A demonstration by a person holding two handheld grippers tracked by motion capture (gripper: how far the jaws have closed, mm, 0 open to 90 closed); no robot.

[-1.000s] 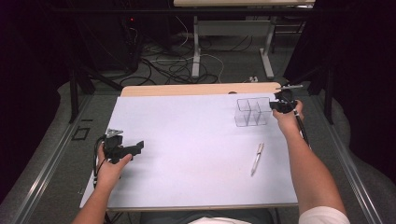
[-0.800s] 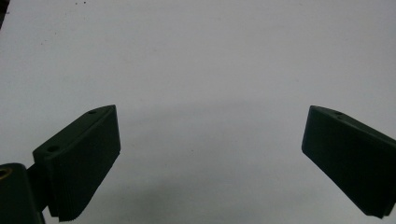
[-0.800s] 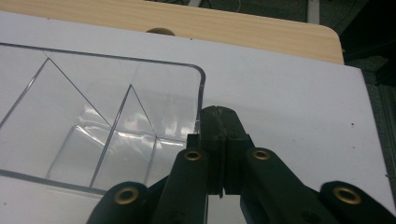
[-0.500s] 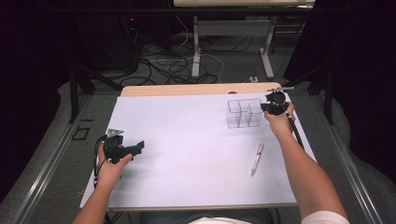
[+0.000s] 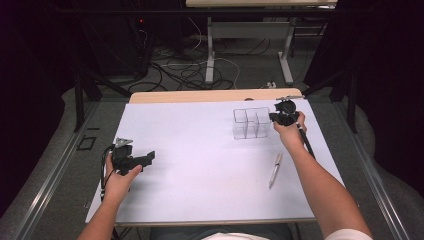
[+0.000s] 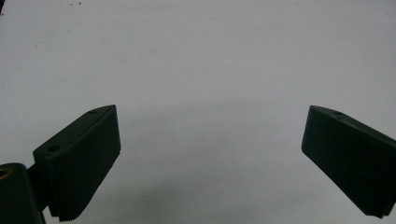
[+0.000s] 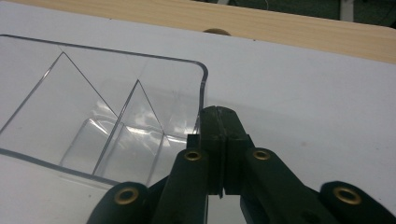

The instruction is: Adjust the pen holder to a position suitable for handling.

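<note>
A clear plastic organizer (image 5: 251, 122) with several compartments stands at the back right of the white table top (image 5: 200, 145). My right gripper (image 5: 276, 117) is right beside it. In the right gripper view the jaws of that gripper (image 7: 220, 114) are pressed together, and their tip lies against the outside of the organizer's (image 7: 107, 107) near corner wall. The wall disappears behind the left jaw, and nothing shows between the jaws. My left gripper (image 5: 149, 156) rests at the front left. Its jaws (image 6: 210, 158) stand wide apart over bare white surface.
A silver pen (image 5: 275, 170) lies on the white surface at the front right, near the right forearm. A strip of bare wood (image 5: 200, 96) runs along the table's far edge. Cables and table legs lie on the floor beyond.
My right gripper has moved left along the back of the table, and the clear organizer has slid left with it. The left hand and the pen have stayed put.
</note>
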